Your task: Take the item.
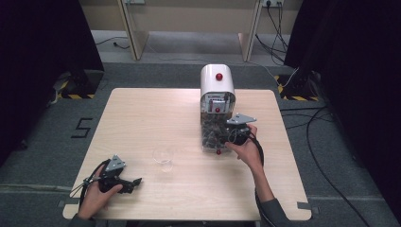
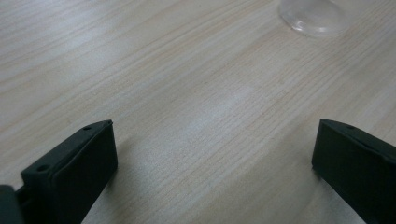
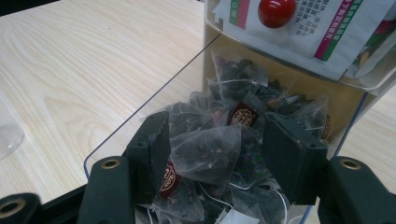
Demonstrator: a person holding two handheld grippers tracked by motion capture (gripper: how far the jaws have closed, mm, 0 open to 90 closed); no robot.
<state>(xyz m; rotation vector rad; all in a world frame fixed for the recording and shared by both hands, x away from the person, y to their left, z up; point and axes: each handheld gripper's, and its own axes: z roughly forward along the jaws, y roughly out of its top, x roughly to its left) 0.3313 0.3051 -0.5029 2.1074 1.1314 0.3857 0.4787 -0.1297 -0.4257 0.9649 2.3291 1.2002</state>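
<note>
Reaching into the drawer (image 3: pixel 140 121) — right gripper (image 3: pixel 215 154) fingers wide round a tea bag (image 3: pixel 205 154), not gripped yet. Left gripper (image 2: pixel 210 158) fingers wide, idle — cup (image 2: pixel 313 16) ahead, empty.

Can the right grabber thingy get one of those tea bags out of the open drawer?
Probably yes. The right hand-held gripper is open over the pulled-out drawer, its jaws either side of a tea bag, nothing covering it.

Left tabletop (image 1: pixel 142 113) open; glass cup (image 1: pixel 163 158) mid-front; tea-bag dispenser (image 1: pixel 217 101) blocks centre-right.
</note>
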